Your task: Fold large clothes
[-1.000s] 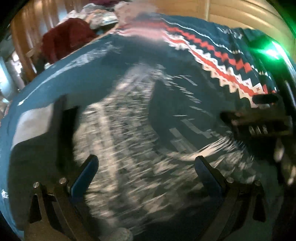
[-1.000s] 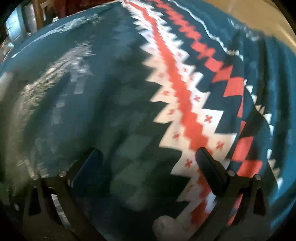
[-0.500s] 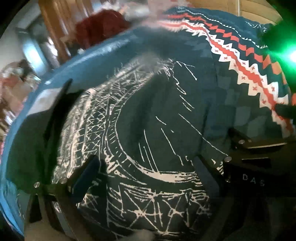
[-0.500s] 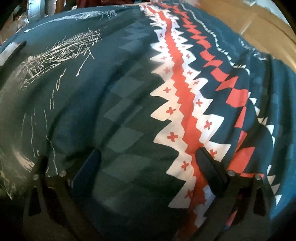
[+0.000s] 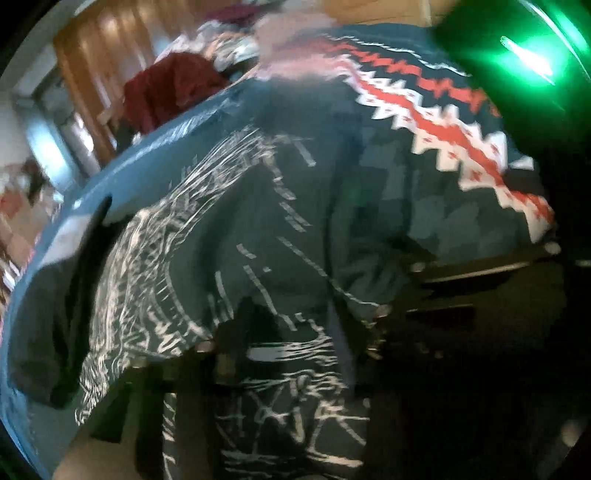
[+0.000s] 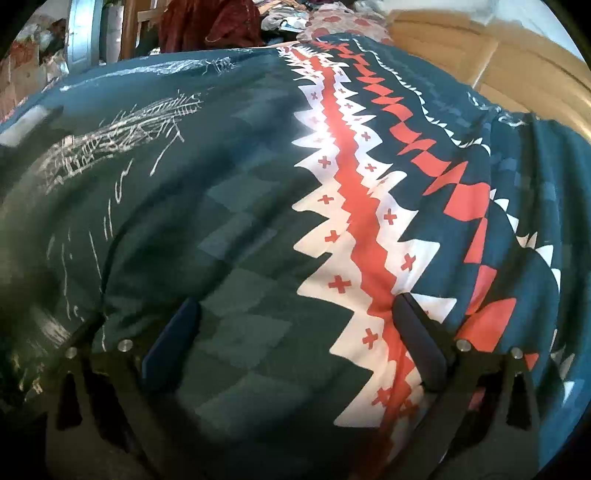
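Note:
A dark teal garment with a scratchy white print (image 5: 229, 229) lies spread over teal cloth that carries a red-and-white zigzag band (image 6: 354, 206). My left gripper (image 5: 288, 332) is at the garment's near edge. Its fingers are drawn close together and mostly buried under a raised fold of the printed cloth; the view is blurred. My right gripper (image 6: 295, 332) hovers low over the checked teal area, just left of the zigzag band. It is open, with its dark blue pads (image 6: 173, 339) wide apart and nothing between them. The white print (image 6: 122, 136) shows at the far left of the right wrist view.
A dark red garment (image 6: 210, 22) hangs over a wooden chair at the back, beside a heap of mixed clothes (image 6: 332, 18). Light wooden panels (image 6: 517, 62) lie beyond the cloth on the right. A black tool body (image 5: 480, 295) and a green glare (image 5: 524, 62) fill the right of the left wrist view.
The left gripper's fingers have come in from wide open onto the printed cloth, which now bunches up over them. The right gripper stays open and has barely moved.

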Available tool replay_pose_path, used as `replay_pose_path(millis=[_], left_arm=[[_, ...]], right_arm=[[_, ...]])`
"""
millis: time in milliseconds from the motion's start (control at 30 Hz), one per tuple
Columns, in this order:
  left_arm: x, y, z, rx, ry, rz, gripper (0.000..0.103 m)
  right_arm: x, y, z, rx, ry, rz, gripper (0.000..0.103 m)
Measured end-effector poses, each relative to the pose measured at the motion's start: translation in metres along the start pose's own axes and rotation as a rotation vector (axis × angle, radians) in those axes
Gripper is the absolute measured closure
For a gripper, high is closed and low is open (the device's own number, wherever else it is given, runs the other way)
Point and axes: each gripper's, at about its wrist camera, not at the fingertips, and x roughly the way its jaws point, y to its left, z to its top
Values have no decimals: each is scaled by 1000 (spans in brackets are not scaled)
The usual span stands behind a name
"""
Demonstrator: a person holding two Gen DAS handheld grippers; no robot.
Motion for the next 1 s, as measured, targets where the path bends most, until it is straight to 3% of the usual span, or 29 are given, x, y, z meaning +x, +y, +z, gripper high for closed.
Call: replay_pose_path(millis=[133,267,367,433,533,800,867,1000], left_arm=[[-6,5,17,-13,74,-56,58],[-12,-6,35,31,91,-61,58],[4,-9,36,-25,107,-27,54],[16,-8,24,-76,62,42,51],[10,-18,20,-15,21,109,51],[9,-10,15,-67,12,59,51],[11,-5,13,-125,19,45,51],[11,-8,0,-198,-38,96,46]], right_arm=[[-3,-9,9,71,16,46,0],[8,-12,26,101,14,48,0],[17,-10,28,97,40,8,0],[17,0,25,66,24,-55,0],[17,-2,24,71,12,-43,0],[14,0,22,69,33,-69,0],[13,0,24,77,56,-70,0],[7,0,15,92,32,-44,0]])
